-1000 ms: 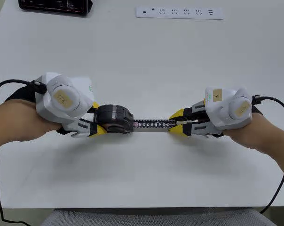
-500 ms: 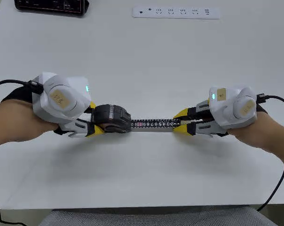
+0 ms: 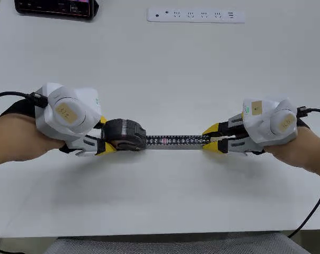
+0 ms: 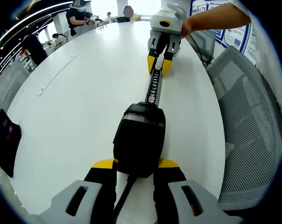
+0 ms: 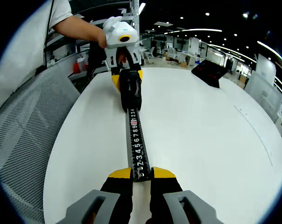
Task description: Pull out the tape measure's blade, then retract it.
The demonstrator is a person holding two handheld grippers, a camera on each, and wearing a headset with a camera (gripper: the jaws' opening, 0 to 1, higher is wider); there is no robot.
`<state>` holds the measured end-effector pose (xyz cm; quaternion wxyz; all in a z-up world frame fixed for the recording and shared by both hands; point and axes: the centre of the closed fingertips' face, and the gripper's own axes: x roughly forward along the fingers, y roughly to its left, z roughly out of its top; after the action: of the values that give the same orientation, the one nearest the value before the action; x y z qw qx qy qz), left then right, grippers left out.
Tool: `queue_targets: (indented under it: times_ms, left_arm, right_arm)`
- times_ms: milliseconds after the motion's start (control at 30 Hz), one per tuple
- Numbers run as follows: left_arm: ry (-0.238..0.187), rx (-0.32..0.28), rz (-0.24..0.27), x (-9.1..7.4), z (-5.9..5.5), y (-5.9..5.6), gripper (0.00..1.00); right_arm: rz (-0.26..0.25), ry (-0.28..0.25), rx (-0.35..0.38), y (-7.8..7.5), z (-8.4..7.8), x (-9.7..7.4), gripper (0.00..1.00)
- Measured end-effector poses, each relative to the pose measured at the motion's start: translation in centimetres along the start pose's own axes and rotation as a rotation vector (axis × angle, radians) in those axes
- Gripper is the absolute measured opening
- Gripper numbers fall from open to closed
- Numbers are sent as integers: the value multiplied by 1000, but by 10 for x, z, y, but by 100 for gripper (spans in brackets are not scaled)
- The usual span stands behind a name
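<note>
A black tape measure case (image 3: pixel 124 134) rests on the white table, and my left gripper (image 3: pixel 106 141) is shut on its rear end; the case (image 4: pixel 139 138) sits between the yellow tips of the left gripper (image 4: pixel 136 164). Its blade (image 3: pixel 177 141) runs out to the right, black with white numbers. My right gripper (image 3: pixel 209 137) is shut on the blade's end, and the blade (image 5: pixel 136 149) stretches away from the right gripper (image 5: pixel 141 173) toward the case (image 5: pixel 130 93). The right gripper (image 4: pixel 158 66) also appears at the far end of the blade (image 4: pixel 153 87).
A white power strip (image 3: pixel 195 15) lies at the table's far edge, with a dark device (image 3: pixel 53 7) at the far left. A mesh chair (image 4: pixel 248 116) stands at the table's near edge. Cables trail from both grippers.
My right gripper has moved to the right, drawing more blade out of the case. The left gripper and case have stayed about where they were.
</note>
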<state>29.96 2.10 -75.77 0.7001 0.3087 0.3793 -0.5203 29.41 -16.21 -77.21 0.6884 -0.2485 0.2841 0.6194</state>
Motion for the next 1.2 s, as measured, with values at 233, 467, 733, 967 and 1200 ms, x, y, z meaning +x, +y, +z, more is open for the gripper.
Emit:
queue_targets:
  times_ms: [233,467,733,967,1200]
  left_arm:
    - [2,2,0,0,0,0,25]
    - [3,3,-1,0,0,0,25]
    - [2,3,0,0,0,0,25]
    - [2,3,1,0,0,0,25]
    - [1,6,1,0,0,0,25]
  right_arm:
    - [-4,10,3,-1,-5,-5,9]
    - [-8,20,4,-2,-9,-9,9]
    - [-13,30,5,-4,-15,-14,9]
    - [-18,39,9,-5,-21,-18,9]
    - [-25,49,16,-4,-26,-20,9]
